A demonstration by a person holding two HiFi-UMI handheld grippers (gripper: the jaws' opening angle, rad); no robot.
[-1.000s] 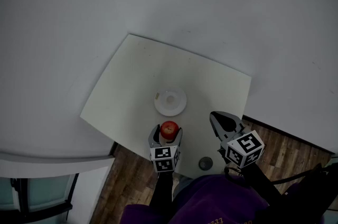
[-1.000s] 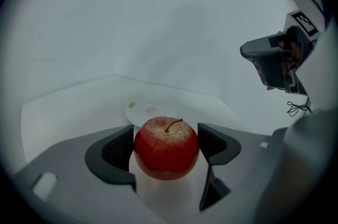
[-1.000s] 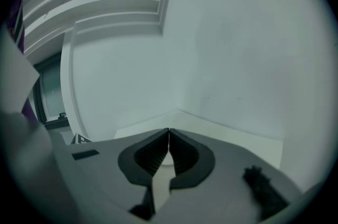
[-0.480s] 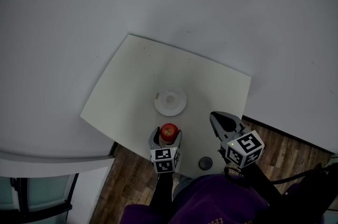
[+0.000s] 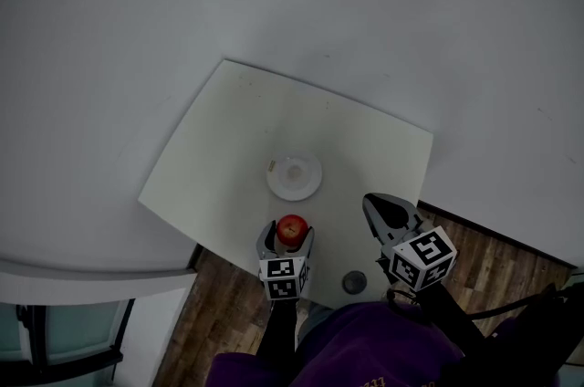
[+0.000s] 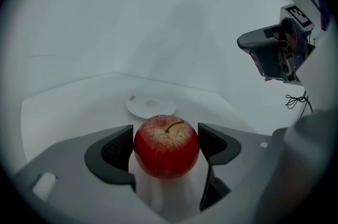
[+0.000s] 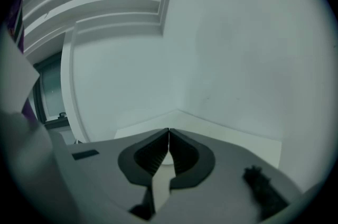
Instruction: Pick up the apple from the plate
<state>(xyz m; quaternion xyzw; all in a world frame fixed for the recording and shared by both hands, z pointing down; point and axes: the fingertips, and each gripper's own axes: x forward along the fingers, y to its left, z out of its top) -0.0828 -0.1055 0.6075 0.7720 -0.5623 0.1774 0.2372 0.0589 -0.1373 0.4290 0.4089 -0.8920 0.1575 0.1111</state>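
While the head view looked down on the white desk (image 5: pixel 228 148), the left gripper (image 5: pixel 288 230) clasped the red apple (image 5: pixel 292 227) near the desk's near edge, clear of the empty plate (image 5: pixel 294 176) at the desk's middle. The right gripper (image 5: pixel 383 210) hung near the desk's right corner, close to a small dark round thing (image 5: pixel 354 283).

From the left gripper view, both jaws pressed the apple's (image 6: pixel 167 146) sides, with the plate (image 6: pixel 151 107) beyond it.

From the right gripper view, that gripper's (image 7: pixel 168 136) jaws met, holding nothing.
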